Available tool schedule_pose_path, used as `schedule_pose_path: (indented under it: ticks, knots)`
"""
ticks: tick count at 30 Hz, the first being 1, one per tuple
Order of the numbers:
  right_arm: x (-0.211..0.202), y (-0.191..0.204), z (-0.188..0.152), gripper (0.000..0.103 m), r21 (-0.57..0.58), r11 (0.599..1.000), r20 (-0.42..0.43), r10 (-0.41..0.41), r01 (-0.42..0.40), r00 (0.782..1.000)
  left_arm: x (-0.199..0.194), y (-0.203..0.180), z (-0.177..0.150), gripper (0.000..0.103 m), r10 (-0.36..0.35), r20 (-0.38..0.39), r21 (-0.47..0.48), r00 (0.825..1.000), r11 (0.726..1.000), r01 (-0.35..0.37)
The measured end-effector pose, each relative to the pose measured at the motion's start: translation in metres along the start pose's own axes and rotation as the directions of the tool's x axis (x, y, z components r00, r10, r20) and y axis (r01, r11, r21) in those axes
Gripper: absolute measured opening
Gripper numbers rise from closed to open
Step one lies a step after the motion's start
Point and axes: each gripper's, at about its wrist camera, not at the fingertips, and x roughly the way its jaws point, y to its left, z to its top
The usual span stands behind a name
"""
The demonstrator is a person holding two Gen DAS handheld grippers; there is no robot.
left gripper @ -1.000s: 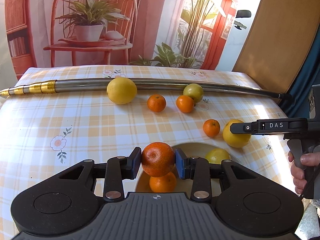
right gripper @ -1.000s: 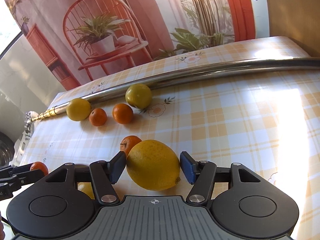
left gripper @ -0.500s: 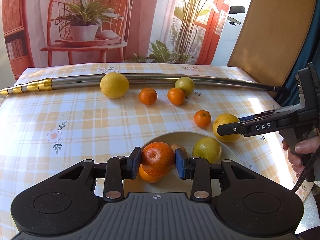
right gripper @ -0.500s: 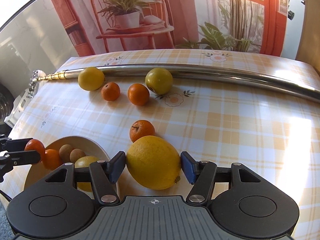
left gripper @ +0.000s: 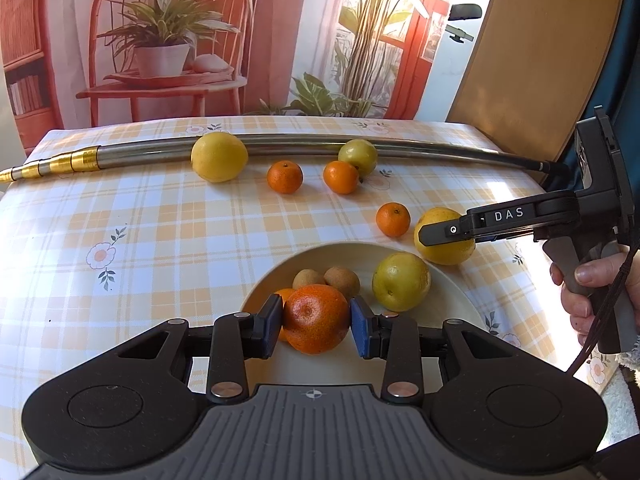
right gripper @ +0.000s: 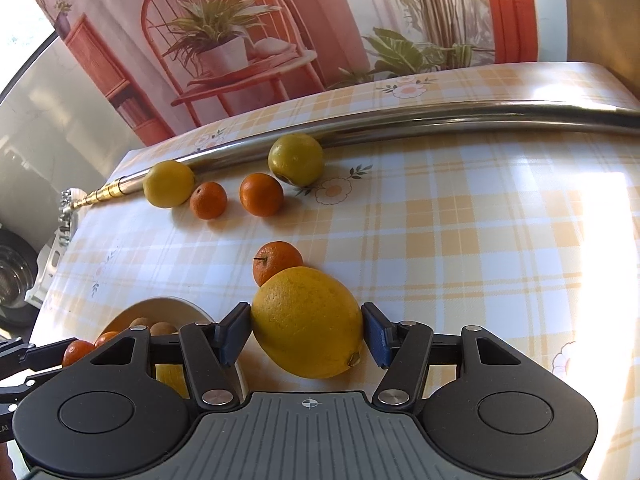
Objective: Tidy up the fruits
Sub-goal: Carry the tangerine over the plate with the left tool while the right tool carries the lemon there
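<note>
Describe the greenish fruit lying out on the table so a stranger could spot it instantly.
Find the long metal pole across the far side of the checked tablecloth. The greenish-yellow fruit rests against it towards the right end, beside a small mandarin. It is duller and greener than the bright yellow lemon further left.

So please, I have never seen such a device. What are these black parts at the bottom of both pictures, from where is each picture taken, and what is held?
There is no robot: a person holds a hand tool with two jaws in each hand, each carrying a camera looking forward along them.

One picture comes from the left gripper, whose jaws stand around an orange over a pale bowl holding two kiwis, another orange and a yellow-green fruit.

The other comes from the right gripper, jaws beside a large lemon on the checked tablecloth. Whether either grips is unclear. More citrus and a metal pole lie behind.
</note>
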Motion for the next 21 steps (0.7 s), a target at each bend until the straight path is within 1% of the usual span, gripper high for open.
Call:
schedule_pose_path:
  ticks: [4, 7, 13, 21]
  knots:
    - [-0.007, -0.003, -0.005, 0.055, 0.042, 0.999, 0.025, -0.028, 0.027, 0.999, -0.003, -0.001, -0.004, 0.039, 0.000, -0.006, 0.014, 1.000, 1.000, 0.000]
    - [-0.015, -0.009, -0.011, 0.055, 0.084, 0.996, 0.048, -0.023, 0.019, 0.999, -0.002, -0.001, -0.007, 0.039, 0.005, -0.020, 0.018, 1.000, 1.000, -0.005]
    - [-0.028, -0.008, -0.024, 0.055, 0.115, 0.993, 0.064, -0.017, 0.010, 0.998, -0.004, 0.000, -0.012, 0.039, 0.008, -0.040, 0.019, 0.999, 1.000, -0.007]
    - [-0.054, 0.009, -0.039, 0.055, 0.083, 0.996, 0.116, 0.021, -0.031, 0.993, -0.007, 0.001, -0.020, 0.039, 0.025, -0.058, 0.024, 0.998, 0.999, -0.023]
